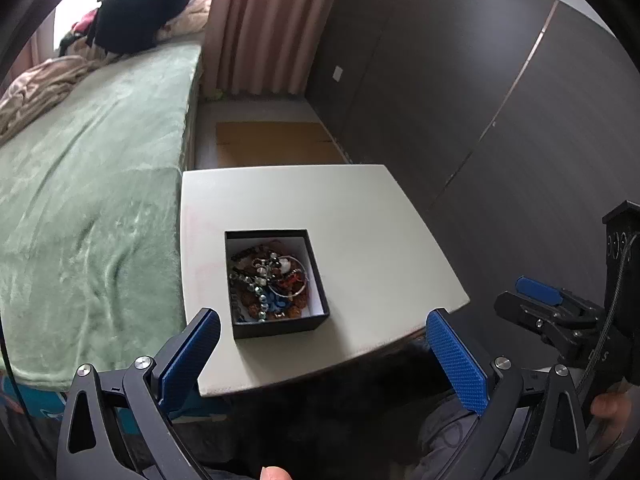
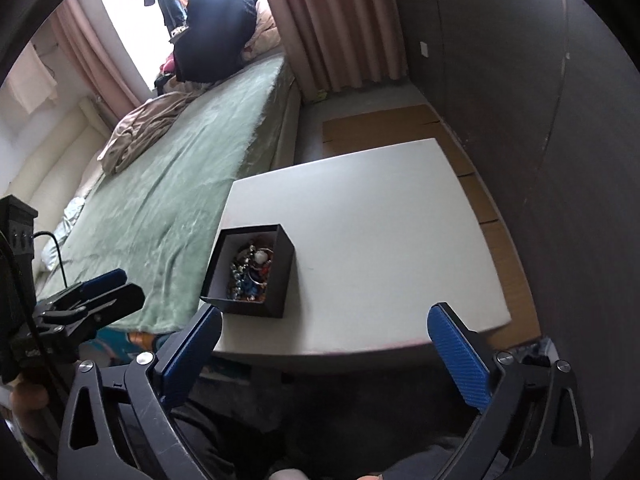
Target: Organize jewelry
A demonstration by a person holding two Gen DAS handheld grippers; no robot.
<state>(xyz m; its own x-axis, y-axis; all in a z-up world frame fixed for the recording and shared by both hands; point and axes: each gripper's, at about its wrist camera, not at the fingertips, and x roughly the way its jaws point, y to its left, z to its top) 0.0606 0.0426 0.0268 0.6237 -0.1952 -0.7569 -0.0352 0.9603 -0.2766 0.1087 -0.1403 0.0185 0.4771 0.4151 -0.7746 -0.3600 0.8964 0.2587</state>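
Note:
A small black box [image 1: 280,326] with a white lining sits on the white table [image 1: 360,220], near its left front corner. Inside lies a tangled heap of jewelry [image 1: 270,280]: beaded bracelets, a silver hoop, blue and orange pieces. My left gripper [image 1: 322,318] stands open just short of the box, with nothing between its blue pads. In the right wrist view the same box [image 2: 250,270] and jewelry [image 2: 252,274] appear ahead and to the left. My right gripper [image 2: 326,314] is open and empty over the table's near edge [image 2: 360,350]. Each gripper shows at the side of the other's view.
A bed with a green blanket [image 1: 80,220] runs along the table's left side. Dark wardrobe doors [image 1: 480,80] stand to the right. Flat cardboard [image 1: 276,144] lies on the floor beyond the table, and pink curtains [image 1: 272,24] hang behind it.

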